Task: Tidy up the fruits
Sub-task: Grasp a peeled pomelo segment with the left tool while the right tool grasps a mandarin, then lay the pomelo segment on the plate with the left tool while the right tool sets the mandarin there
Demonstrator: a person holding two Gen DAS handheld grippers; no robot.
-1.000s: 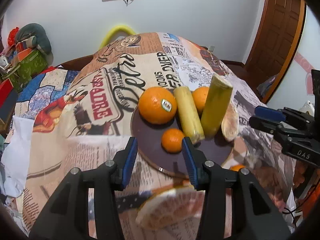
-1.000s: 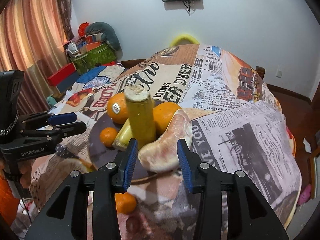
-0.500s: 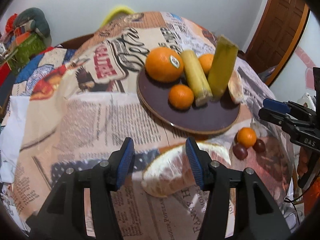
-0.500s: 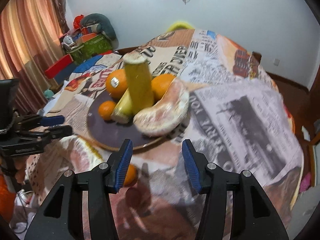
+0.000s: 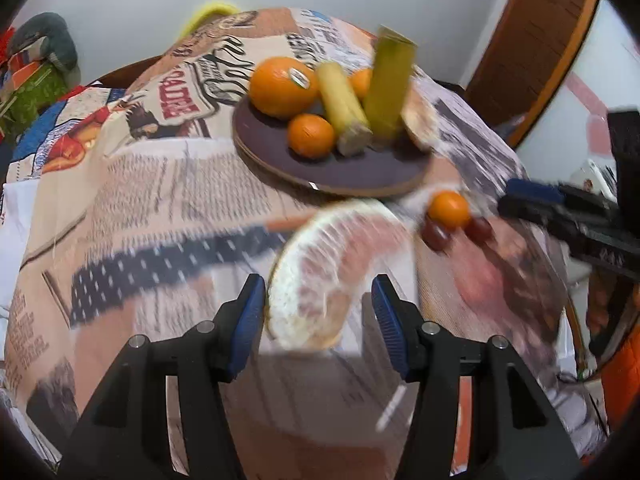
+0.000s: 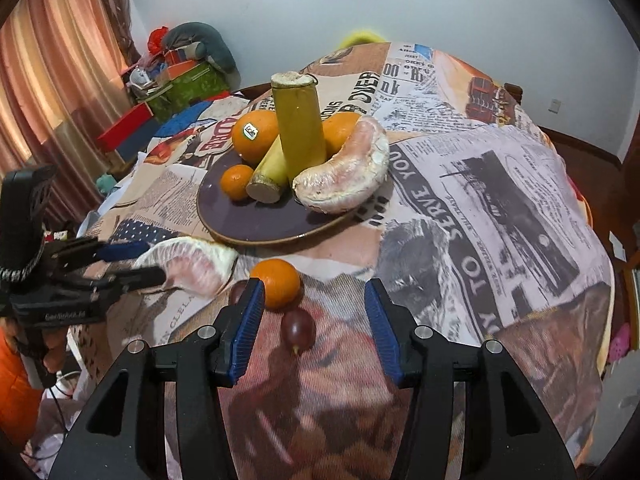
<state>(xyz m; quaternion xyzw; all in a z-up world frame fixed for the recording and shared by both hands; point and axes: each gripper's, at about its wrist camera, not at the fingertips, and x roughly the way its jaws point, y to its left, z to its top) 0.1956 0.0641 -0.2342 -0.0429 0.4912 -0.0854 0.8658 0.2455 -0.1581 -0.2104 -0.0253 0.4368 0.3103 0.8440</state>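
Note:
A dark purple plate (image 6: 256, 226) holds a big orange (image 6: 254, 140), a small orange (image 6: 236, 181), two sugarcane pieces (image 6: 299, 128) and a pomelo wedge (image 6: 344, 178). A second pomelo wedge (image 5: 332, 272) lies on the tablecloth in front of the plate. My left gripper (image 5: 318, 312) is open, its fingers either side of that wedge's near end. A small orange (image 6: 277, 283) and two grapes (image 6: 298, 331) lie near the table's front. My right gripper (image 6: 312, 322) is open just above them, with the nearest grape between its fingers.
The round table wears a newspaper-print cloth (image 6: 480, 184) that falls away at the edges. A pile of boxes and cushions (image 6: 180, 76) stands at the back left. A wooden door (image 5: 532, 40) is at the right of the left wrist view.
Both grippers pulled back from the plate and dropped lower. The left one now straddles the loose pomelo wedge; the right one now hangs over the small orange and grapes.

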